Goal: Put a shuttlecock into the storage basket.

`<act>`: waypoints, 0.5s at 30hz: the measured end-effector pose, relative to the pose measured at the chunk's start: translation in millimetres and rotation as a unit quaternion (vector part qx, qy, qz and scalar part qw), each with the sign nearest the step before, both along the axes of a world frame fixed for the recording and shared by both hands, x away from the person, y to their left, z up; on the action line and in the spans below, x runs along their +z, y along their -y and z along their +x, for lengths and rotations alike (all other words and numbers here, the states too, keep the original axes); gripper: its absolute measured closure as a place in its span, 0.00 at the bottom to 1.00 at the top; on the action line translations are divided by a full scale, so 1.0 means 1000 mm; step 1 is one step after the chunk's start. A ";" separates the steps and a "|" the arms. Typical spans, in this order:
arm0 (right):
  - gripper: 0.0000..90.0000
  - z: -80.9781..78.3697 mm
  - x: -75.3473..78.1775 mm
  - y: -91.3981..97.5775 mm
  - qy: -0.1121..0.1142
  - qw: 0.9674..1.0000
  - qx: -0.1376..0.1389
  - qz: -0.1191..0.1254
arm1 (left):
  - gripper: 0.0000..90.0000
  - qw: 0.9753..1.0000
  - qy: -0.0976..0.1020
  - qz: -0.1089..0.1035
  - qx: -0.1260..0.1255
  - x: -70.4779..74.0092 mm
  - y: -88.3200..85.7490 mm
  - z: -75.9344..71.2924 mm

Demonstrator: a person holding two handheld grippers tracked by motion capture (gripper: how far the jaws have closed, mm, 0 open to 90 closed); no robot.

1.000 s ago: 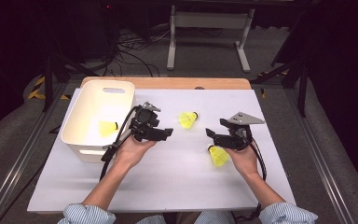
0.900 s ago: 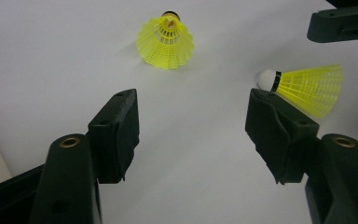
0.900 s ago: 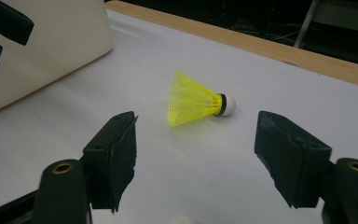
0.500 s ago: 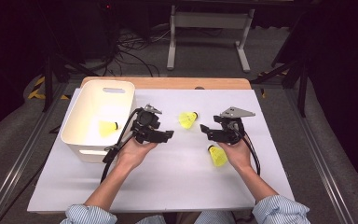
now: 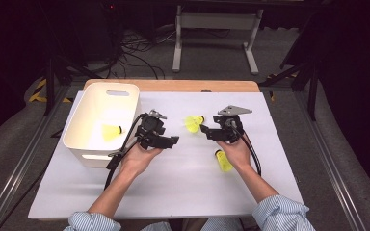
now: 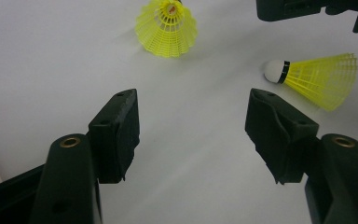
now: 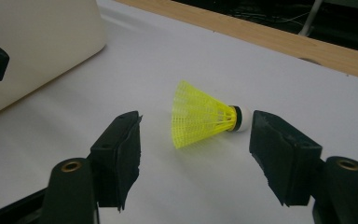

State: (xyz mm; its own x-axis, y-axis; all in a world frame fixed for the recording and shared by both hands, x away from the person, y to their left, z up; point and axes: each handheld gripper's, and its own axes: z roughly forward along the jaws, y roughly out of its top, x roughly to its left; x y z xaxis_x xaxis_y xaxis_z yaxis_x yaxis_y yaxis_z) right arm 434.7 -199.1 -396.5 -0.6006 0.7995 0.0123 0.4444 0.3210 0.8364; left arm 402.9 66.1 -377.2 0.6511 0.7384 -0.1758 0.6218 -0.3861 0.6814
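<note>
Since the earlier frames the right gripper (image 5: 206,131) has slid leftward across the white tabletop (image 5: 183,187), leaving one yellow shuttlecock (image 5: 223,161) beside the right wrist and arriving at another, the middle shuttlecock (image 5: 193,123). Its jaws have just been closing a little, yet they are released — the right gripper view shows that shuttlecock (image 7: 204,121) lying on its side between the pads, touched by neither. The left gripper (image 5: 172,141) has hardly shifted and is released too, holding nothing. The left gripper view shows the cork tip (image 6: 275,71) of the wrist-side shuttlecock — the high view instead gives a third shuttlecock (image 5: 111,131) inside the white bin (image 5: 96,156).
</note>
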 end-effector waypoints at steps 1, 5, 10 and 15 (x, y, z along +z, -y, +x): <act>0.39 0.002 -0.001 -0.002 -0.003 1.000 0.000 -0.001 | 0.40 1.000 -0.003 -0.002 0.001 -0.001 0.000 0.000; 0.40 0.008 -0.002 -0.007 -0.009 1.000 -0.001 -0.004 | 0.40 1.000 -0.004 -0.002 0.003 -0.002 -0.003 -0.001; 0.41 0.015 -0.003 -0.010 -0.018 1.000 -0.005 -0.007 | 0.40 1.000 -0.006 0.000 0.005 -0.004 -0.003 -0.001; 0.42 0.023 -0.007 -0.014 -0.029 0.999 -0.011 -0.016 | 0.40 1.000 -0.007 0.000 0.002 -0.005 -0.002 -0.001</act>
State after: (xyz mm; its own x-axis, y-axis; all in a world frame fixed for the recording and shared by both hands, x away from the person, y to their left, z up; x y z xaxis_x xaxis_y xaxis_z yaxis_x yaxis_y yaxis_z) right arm 457.7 -184.8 -403.3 -0.5820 0.8129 0.0210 0.4995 0.3370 0.7981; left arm 402.2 68.5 -382.3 0.6453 0.7413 -0.1847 0.6329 -0.3833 0.6727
